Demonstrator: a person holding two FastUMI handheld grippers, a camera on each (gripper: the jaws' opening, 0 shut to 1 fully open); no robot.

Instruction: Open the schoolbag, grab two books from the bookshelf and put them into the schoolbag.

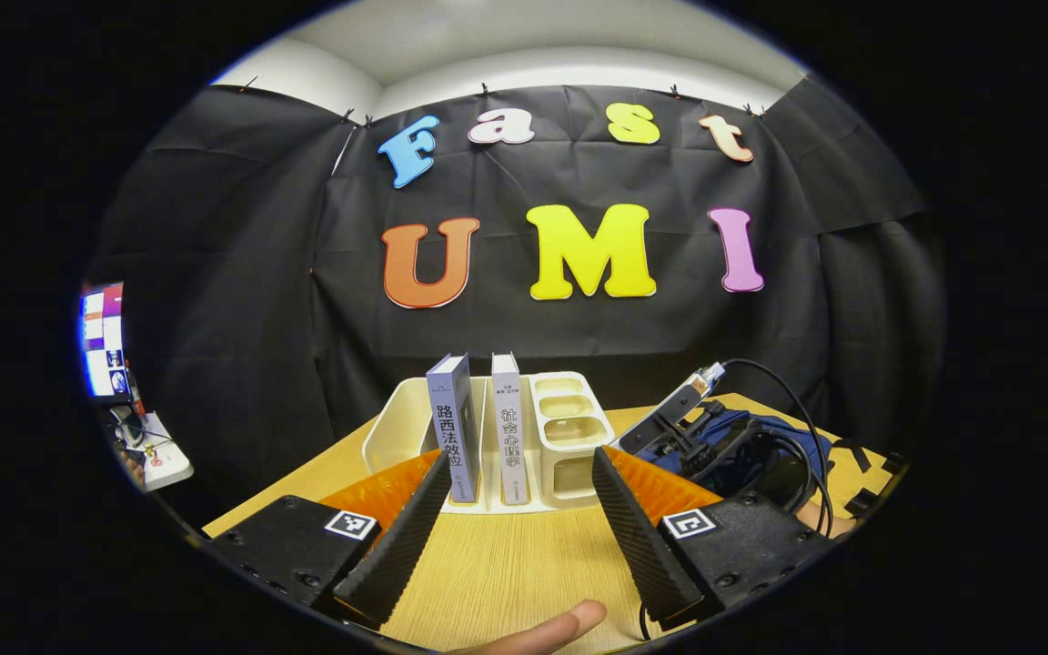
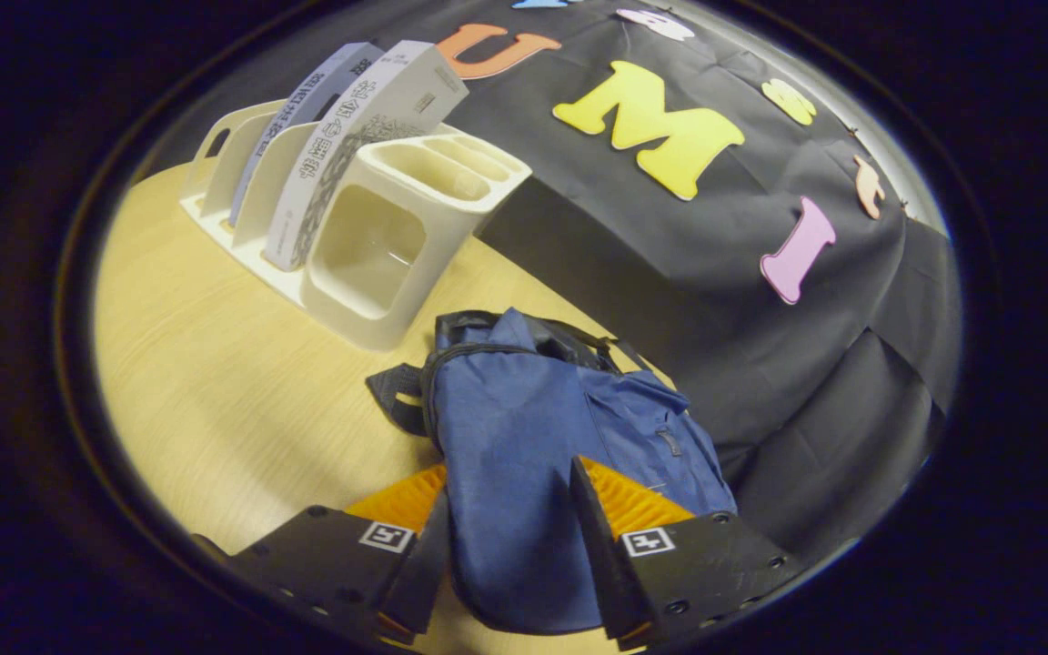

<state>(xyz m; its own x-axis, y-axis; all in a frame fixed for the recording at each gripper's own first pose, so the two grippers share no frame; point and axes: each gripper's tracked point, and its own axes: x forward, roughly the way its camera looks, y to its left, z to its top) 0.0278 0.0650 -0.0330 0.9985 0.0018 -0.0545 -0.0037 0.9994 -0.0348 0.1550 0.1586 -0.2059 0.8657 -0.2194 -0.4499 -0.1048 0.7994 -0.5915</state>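
Blue schoolbag (image 2: 524,473) lies on the desk (image 2: 215,382).
Right claw (image 2: 506,546) straddles it, fingers apart; left claw (image 1: 515,509) gapes empty before two books (image 1: 478,428) in the rack (image 1: 569,428).

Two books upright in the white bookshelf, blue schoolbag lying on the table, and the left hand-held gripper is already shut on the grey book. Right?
Not quite. In the left gripper view the left hand-held gripper is open, short of the grey book and touching nothing. The rest holds: both books stand upright in the white bookshelf, and the blue schoolbag lies on the table.
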